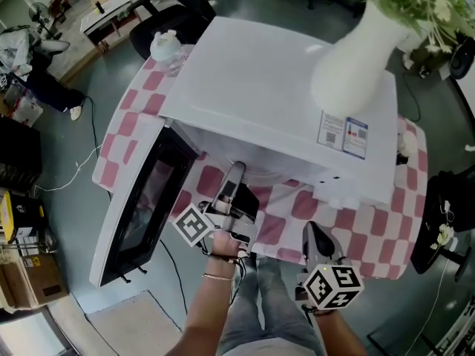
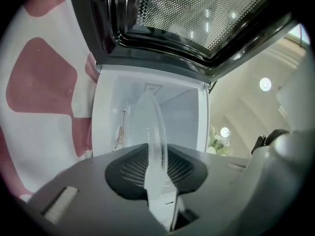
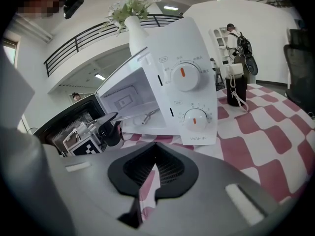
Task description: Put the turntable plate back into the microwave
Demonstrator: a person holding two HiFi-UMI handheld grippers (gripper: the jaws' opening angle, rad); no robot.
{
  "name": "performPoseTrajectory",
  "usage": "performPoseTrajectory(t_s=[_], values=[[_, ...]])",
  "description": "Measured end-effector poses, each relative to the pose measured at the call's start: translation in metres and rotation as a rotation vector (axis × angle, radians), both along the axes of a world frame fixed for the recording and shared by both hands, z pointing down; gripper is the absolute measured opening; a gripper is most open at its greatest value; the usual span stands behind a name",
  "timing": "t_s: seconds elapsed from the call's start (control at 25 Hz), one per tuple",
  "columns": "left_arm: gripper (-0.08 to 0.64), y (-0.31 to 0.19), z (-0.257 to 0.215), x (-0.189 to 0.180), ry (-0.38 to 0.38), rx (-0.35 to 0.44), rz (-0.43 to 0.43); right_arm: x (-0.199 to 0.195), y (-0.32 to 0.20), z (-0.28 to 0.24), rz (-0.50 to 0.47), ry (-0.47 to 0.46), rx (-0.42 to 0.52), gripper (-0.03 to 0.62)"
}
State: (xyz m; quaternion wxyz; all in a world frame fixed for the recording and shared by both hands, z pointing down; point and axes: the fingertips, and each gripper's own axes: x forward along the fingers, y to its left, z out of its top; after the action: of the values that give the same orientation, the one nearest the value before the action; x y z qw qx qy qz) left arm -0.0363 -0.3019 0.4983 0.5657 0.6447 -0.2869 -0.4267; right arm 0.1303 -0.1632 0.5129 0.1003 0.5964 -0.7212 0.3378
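The clear glass turntable plate (image 2: 155,132) shows edge-on between the jaws of my left gripper (image 2: 158,167), which is shut on its rim. The plate reaches toward the open white cavity (image 2: 172,107) of the microwave (image 1: 282,87). In the right gripper view the left gripper (image 3: 98,129) holds the plate (image 3: 129,116) level at the cavity mouth. From the head view, the left gripper (image 1: 234,173) sits at the microwave's front opening. My right gripper (image 1: 310,234) hangs back over the checkered tablecloth (image 1: 371,236), shut with nothing in it (image 3: 152,170).
The microwave door (image 1: 141,206) swings open to the left, its mesh window (image 2: 197,14) close above the left gripper. A white vase with flowers (image 1: 356,58) stands on the microwave. A black cup (image 3: 236,85) stands on the table beside the control panel (image 3: 189,100). A small metal part (image 3: 150,114) lies inside the cavity.
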Motion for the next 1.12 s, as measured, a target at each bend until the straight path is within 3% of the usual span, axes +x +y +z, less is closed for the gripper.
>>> performPoseTrajectory(t_s=[1.12], values=[[0.086, -0.042, 0.007, 0.02, 0.007, -0.054, -0.009, 0.016, 0.001, 0.022, -0.003, -0.037, -0.053, 0.009]])
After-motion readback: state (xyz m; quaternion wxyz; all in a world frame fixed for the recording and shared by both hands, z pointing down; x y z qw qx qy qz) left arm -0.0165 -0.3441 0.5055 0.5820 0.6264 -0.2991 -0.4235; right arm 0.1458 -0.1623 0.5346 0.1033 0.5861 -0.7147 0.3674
